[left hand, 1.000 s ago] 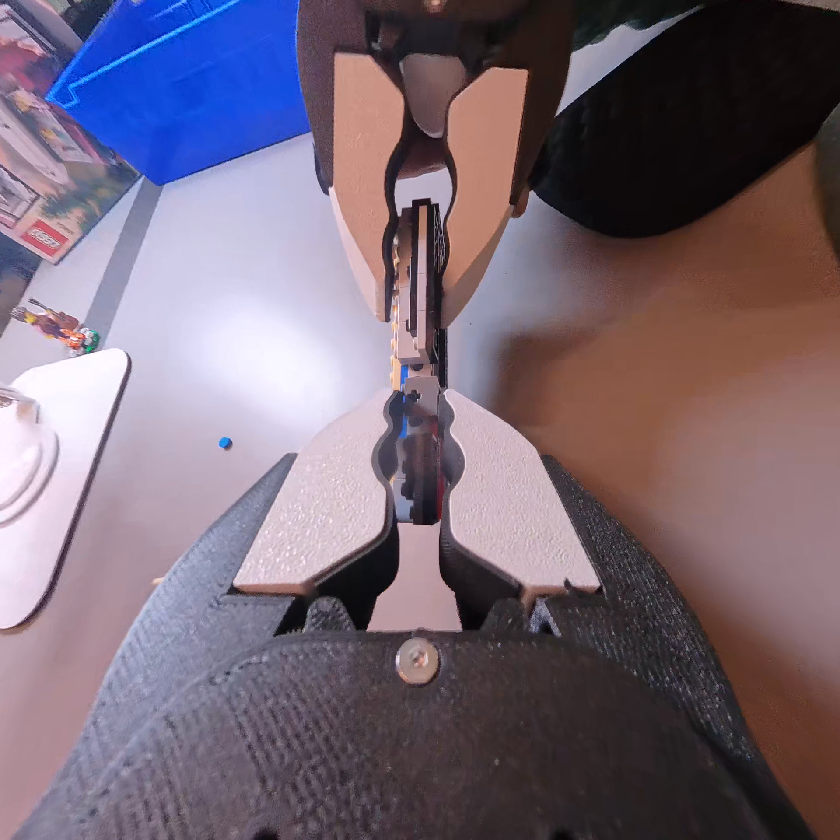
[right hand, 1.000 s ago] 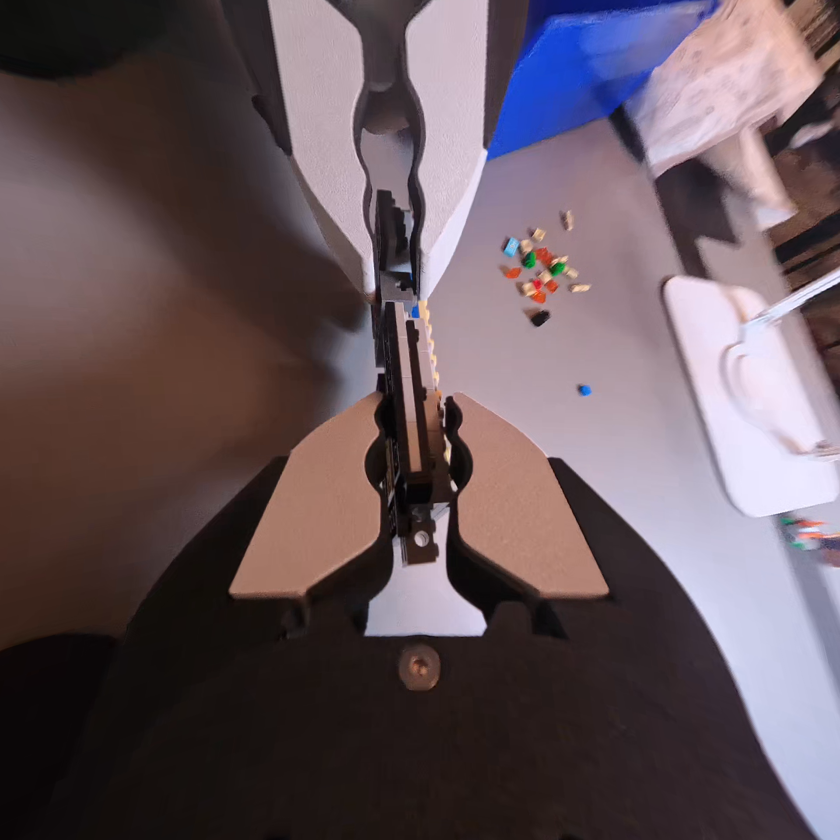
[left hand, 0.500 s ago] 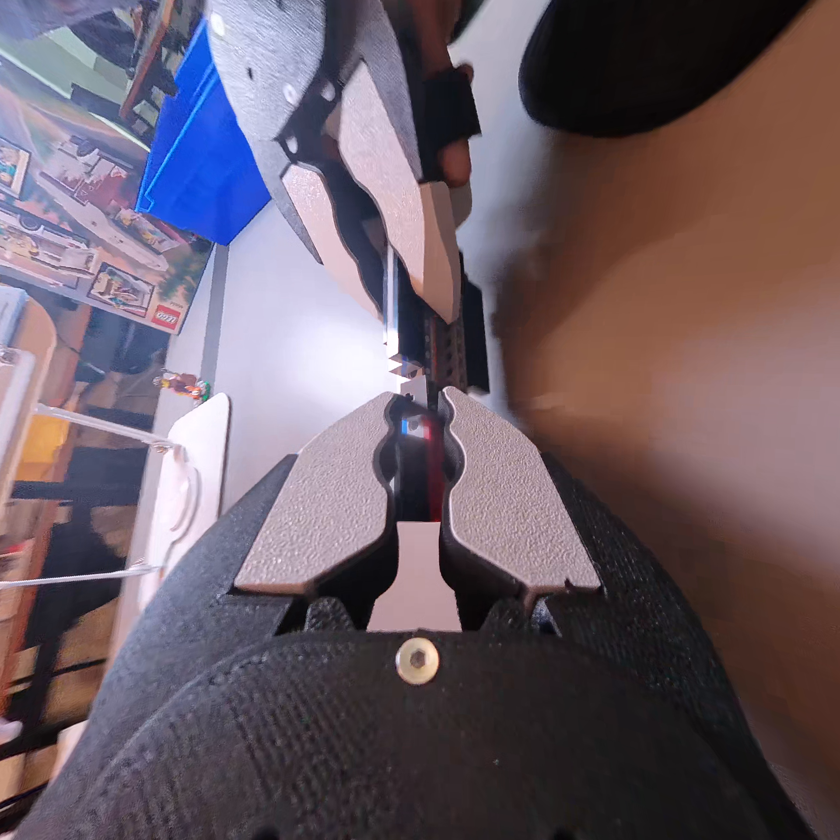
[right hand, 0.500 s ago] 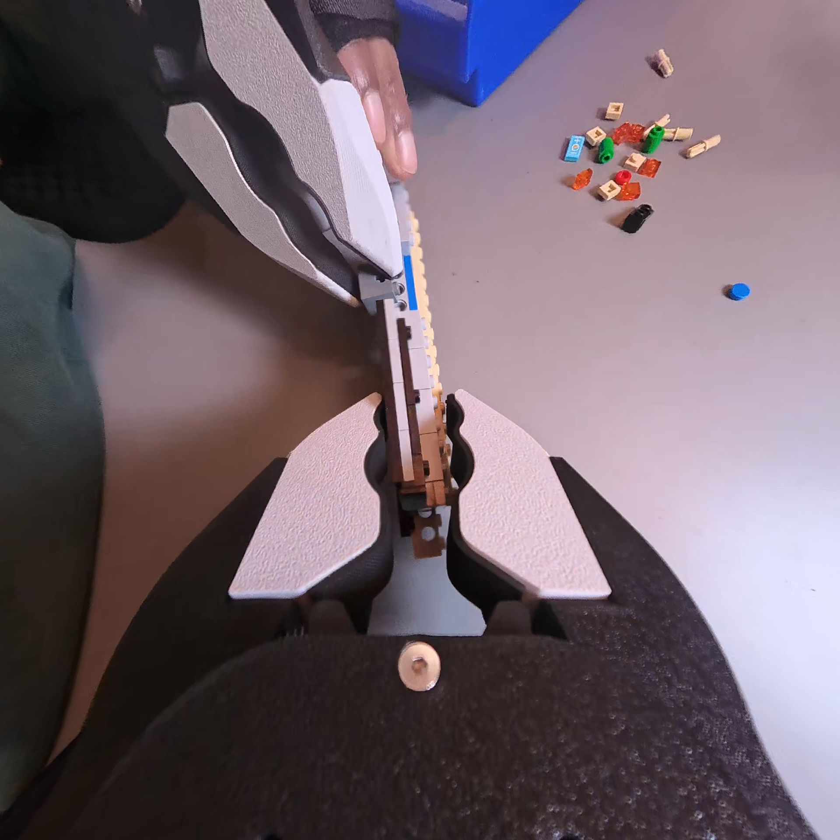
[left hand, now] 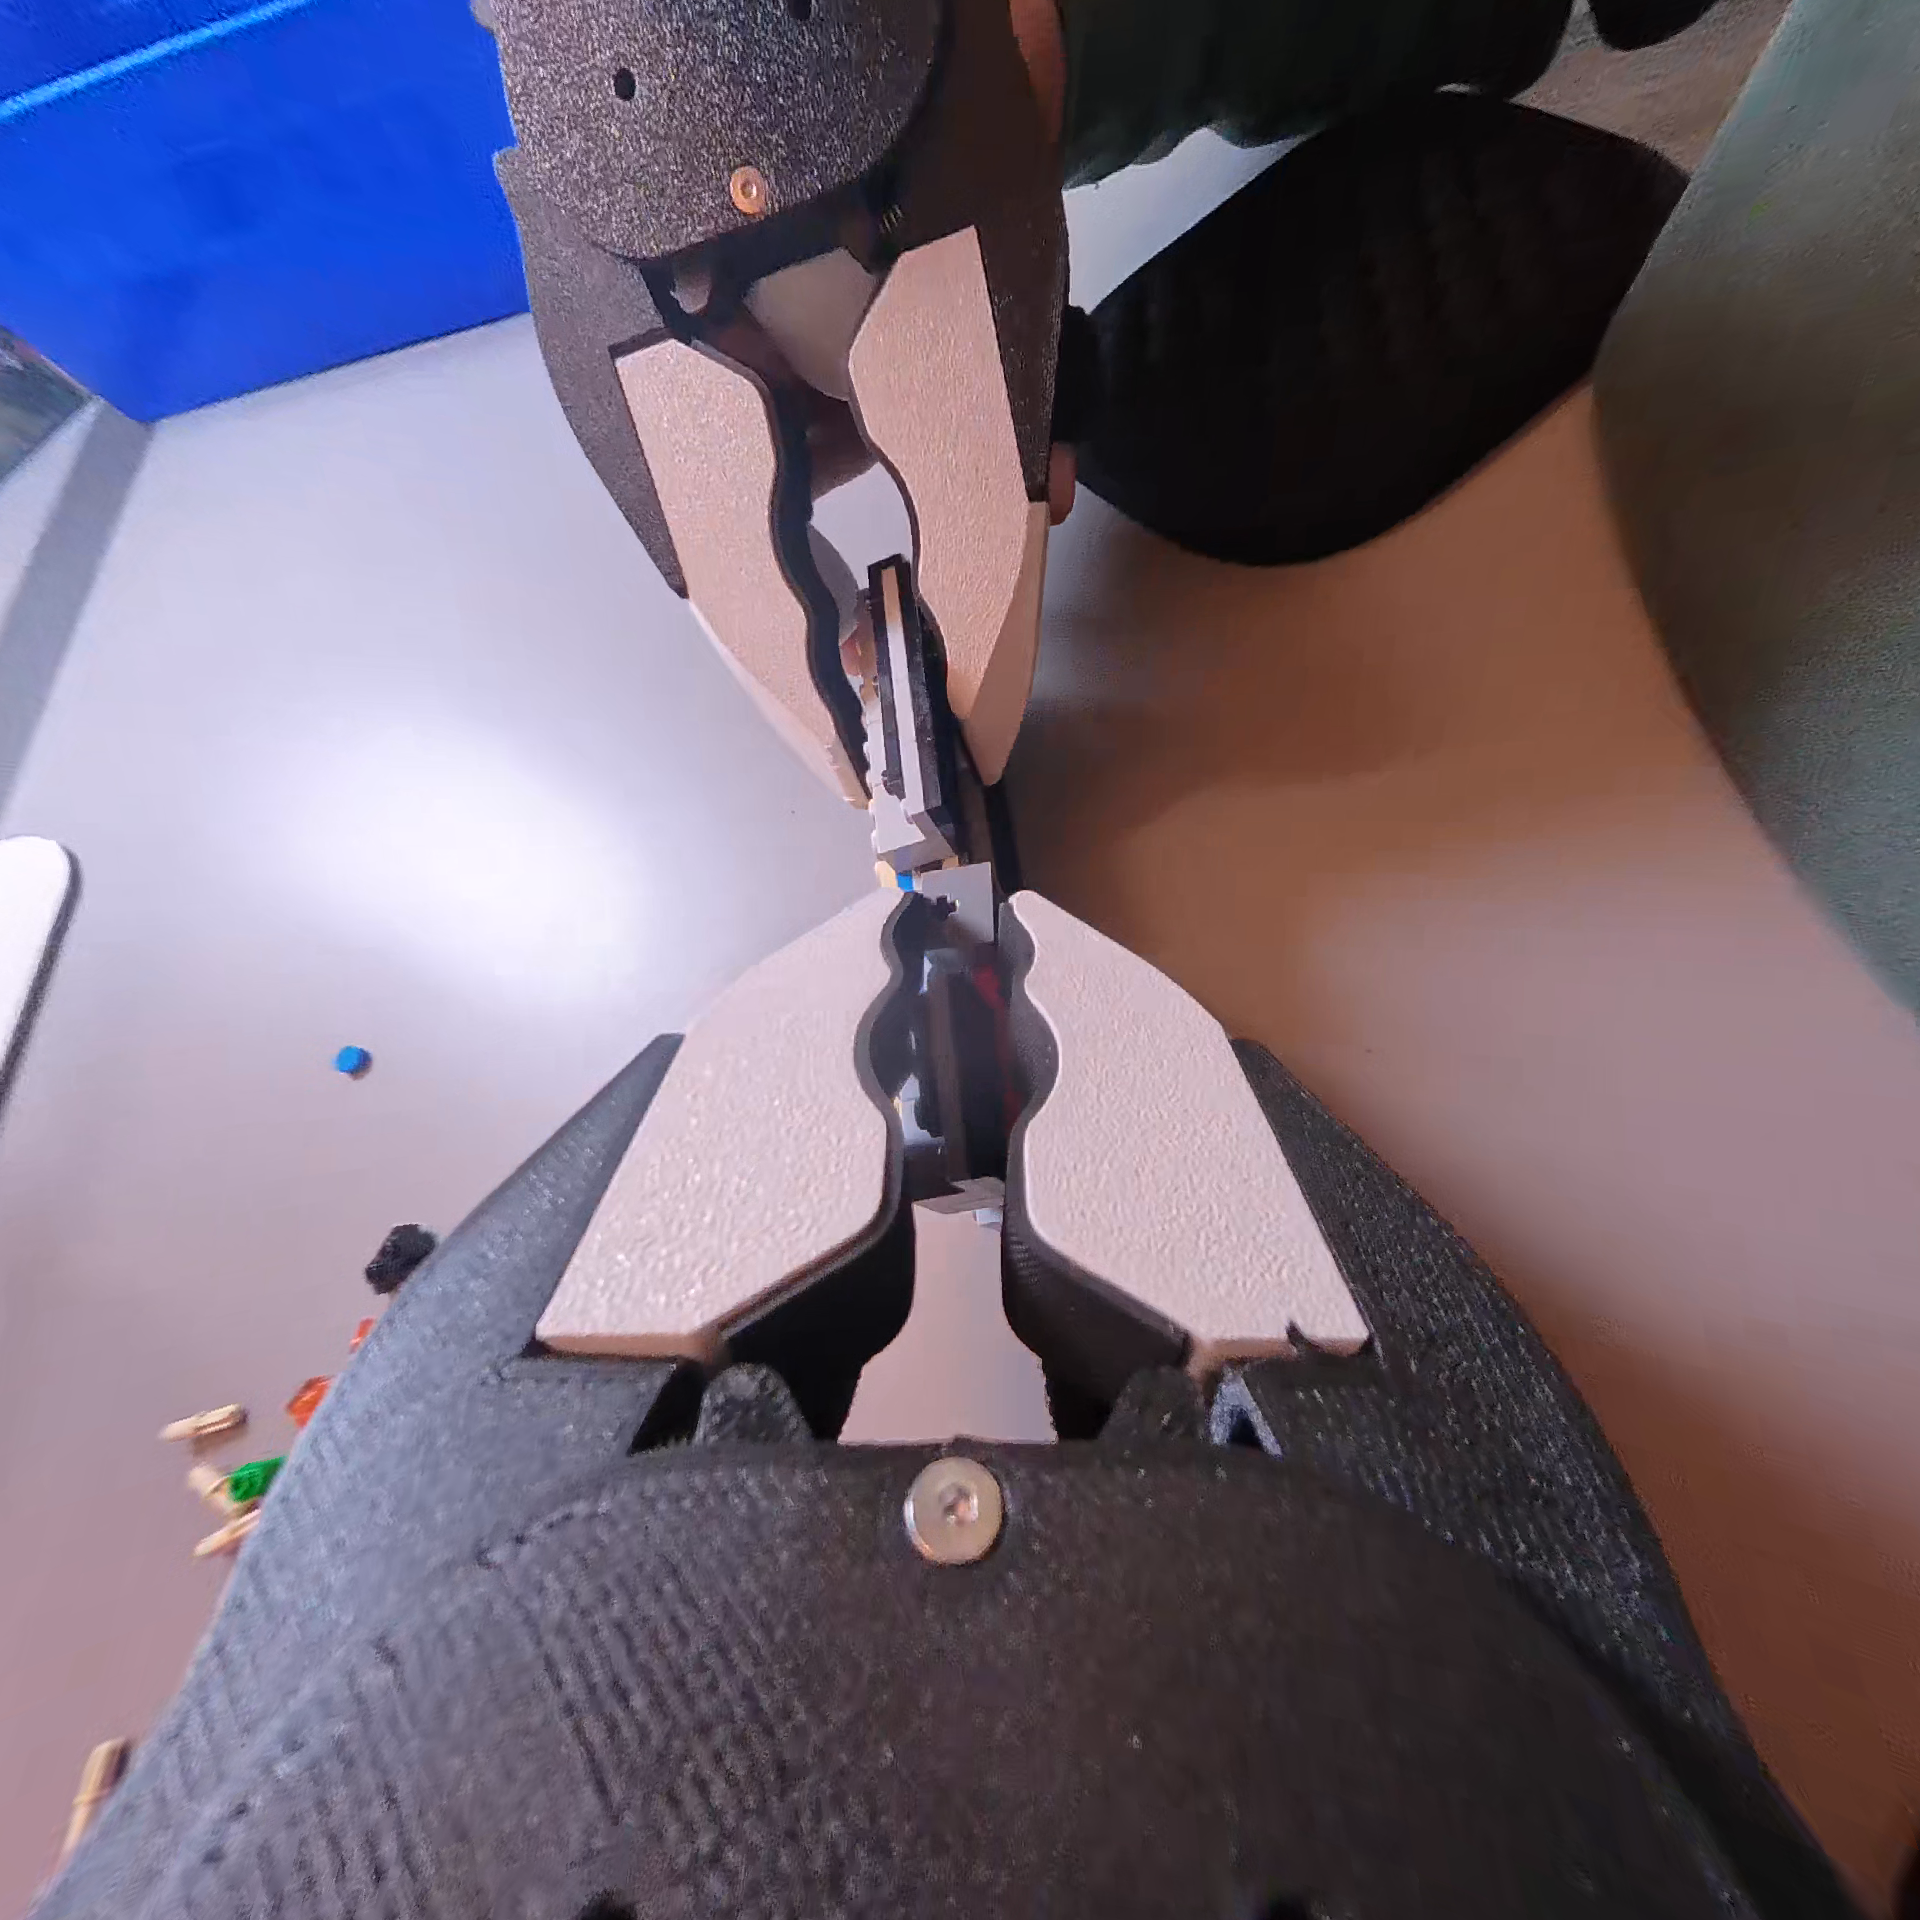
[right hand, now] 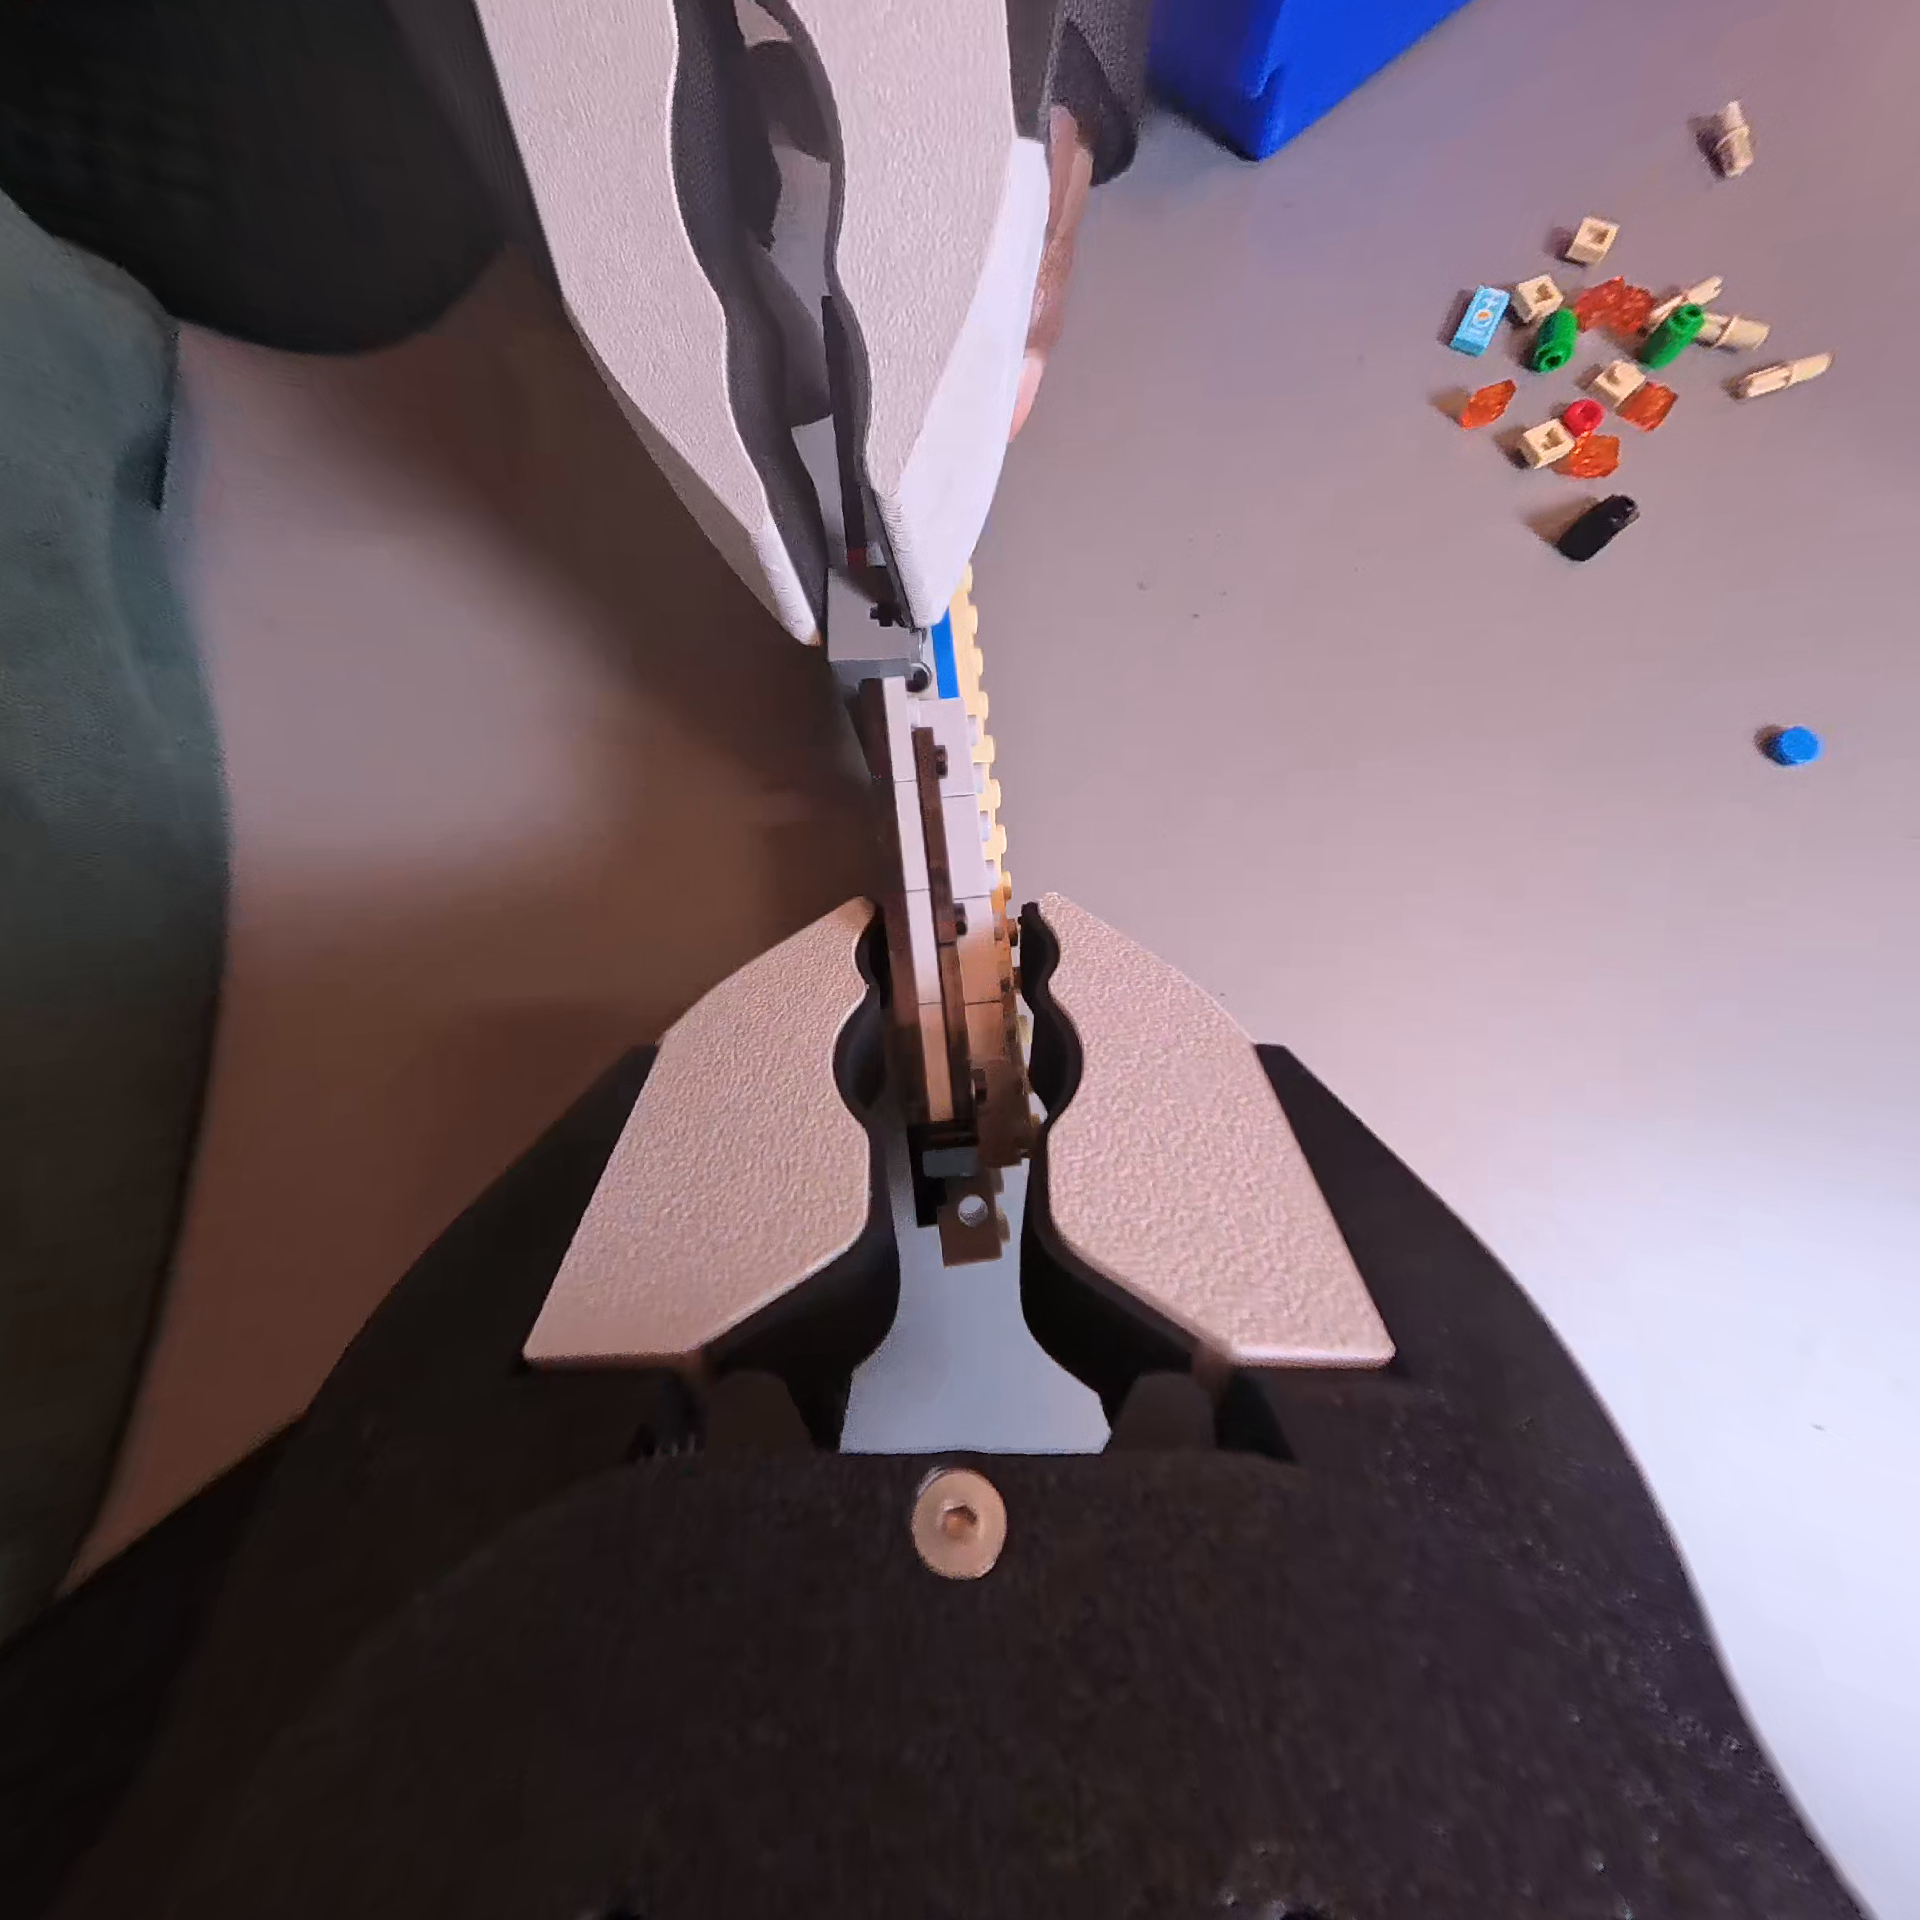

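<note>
A long flat brick assembly of grey, brown, tan and blue plates hangs edge-on above the grey table, held at both ends. My right gripper is shut on its near brown and grey end. My left gripper comes in from the top and is shut on the far grey end. In the left wrist view my left gripper grips the grey, black and red end of the assembly. The right gripper faces it and grips the other end. A finger shows behind each far gripper.
A blue bin stands at the back. A scatter of small loose bricks, a black piece and a blue round stud lie on the table to the right. A white plate edge and a dark sleeve also show. Tip to tip, the grippers are about 5 cm apart. The black piece is about equally far from each gripper, around 15 cm.
Both grippers swung and turned together with the assembly half a second ago and now face each other in line again. Both kept their hold throughout.
</note>
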A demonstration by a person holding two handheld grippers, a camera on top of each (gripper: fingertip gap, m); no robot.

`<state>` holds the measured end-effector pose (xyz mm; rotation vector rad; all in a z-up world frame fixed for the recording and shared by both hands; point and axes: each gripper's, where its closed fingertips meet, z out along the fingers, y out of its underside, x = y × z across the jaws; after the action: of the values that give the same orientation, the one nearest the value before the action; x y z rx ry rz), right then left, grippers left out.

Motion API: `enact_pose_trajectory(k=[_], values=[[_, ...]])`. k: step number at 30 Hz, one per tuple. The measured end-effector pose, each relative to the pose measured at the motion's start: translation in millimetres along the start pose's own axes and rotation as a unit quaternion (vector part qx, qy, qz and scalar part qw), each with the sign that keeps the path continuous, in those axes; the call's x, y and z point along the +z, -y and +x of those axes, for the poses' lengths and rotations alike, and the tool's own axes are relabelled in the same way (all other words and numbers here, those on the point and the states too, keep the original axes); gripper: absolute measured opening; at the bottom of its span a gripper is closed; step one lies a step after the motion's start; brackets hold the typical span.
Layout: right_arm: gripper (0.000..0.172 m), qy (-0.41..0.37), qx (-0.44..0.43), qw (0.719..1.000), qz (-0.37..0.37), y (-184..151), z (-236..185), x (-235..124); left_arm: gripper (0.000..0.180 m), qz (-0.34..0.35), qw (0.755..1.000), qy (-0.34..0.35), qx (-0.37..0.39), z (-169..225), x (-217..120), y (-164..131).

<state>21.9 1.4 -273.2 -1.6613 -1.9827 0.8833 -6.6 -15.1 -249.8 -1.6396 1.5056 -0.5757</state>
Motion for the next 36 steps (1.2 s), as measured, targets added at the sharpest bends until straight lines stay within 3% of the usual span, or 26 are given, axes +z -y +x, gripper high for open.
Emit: enact_pose_trajectory(k=[3,5,8,19,24,27,29,31,36], values=[[0.023,0.026,0.005,1.0,-0.01,-1.4,-6.2,1.9,0.013,0.001,0.997,-0.059,-0.04,8.0,0.6,-1.8],[0.024,0.048,0.063,0.997,0.003,0.3,-2.5,1.2,0.013,0.016,0.994,-0.098,-0.035,20.3,0.6,3.3],[0.023,0.065,0.09,0.994,-0.002,-6.4,1.6,0.8,0.013,-0.042,0.997,-0.037,0.044,13.7,3.8,1.5],[0.021,-0.001,0.106,0.992,0.066,-3.0,26.8,-17.6,0.013,-0.006,0.999,0.031,0.007,-10.0,-30.4,4.7],[0.022,-0.073,0.093,0.99,0.081,-14.5,49.3,-33.0,0.013,-0.012,0.992,0.129,0.005,-32.3,-80.8,-0.6],[0.022,-0.078,0.099,0.988,0.089,-18.3,53.4,-40.0,0.013,-0.036,0.972,0.232,-0.019,-59.5,-135.6,-13.2],[0.022,-0.076,0.1,0.988,0.089,-20.4,53.4,-41.6,0.014,-0.056,0.948,0.305,-0.07,-78.5,-176.9,-30.7],[0.022,-0.075,0.099,0.988,0.089,-21.4,52.6,-41.2,0.013,-0.089,0.927,0.335,-0.141,-87.3,-204.6,-59.0],[0.022,-0.068,0.083,0.99,0.091,-19.3,48.1,-37.4,0.02,-0.157,0.899,0.34,-0.227,-86.6,-216.1,-113.1]])
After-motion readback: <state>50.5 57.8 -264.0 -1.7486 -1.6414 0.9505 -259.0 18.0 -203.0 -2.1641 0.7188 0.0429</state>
